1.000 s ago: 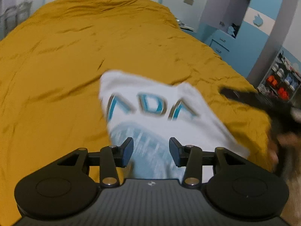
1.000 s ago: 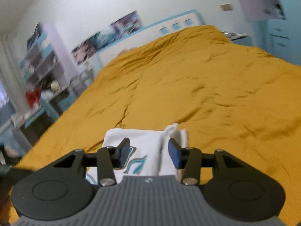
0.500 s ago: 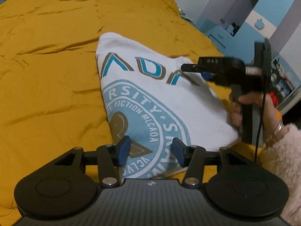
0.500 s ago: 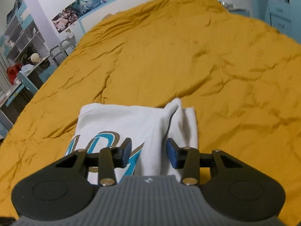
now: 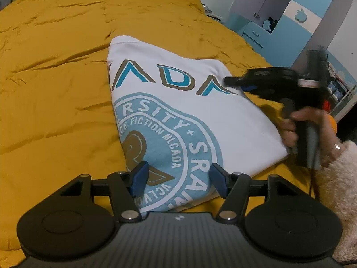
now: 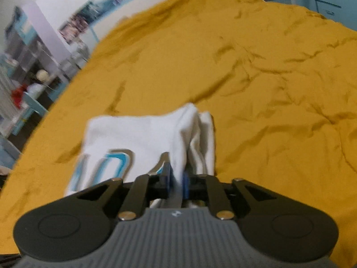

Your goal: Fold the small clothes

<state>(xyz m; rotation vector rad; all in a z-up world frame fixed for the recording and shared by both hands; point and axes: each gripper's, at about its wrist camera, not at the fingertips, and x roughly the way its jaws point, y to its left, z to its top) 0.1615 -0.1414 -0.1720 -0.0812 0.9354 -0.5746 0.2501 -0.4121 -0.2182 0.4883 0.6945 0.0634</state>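
A white T-shirt (image 5: 178,102) with a light-blue round print and blue-and-brown letters lies partly folded on the mustard-yellow bedspread (image 5: 55,89). My left gripper (image 5: 178,177) is open just above the shirt's near edge. In the left wrist view my right gripper (image 5: 229,81) reaches the shirt's right edge by the letters, held by a hand. In the right wrist view the right gripper (image 6: 177,179) is shut on a raised white fold of the shirt (image 6: 145,138).
The bedspread (image 6: 267,78) stretches far beyond the shirt. A blue-and-white wardrobe (image 5: 279,17) stands past the bed's right side. Shelves and a desk with clutter (image 6: 26,71) stand past its left side.
The right gripper has closed on the shirt's edge fold; half a second ago its jaws were open. The left gripper stays open and has moved little.
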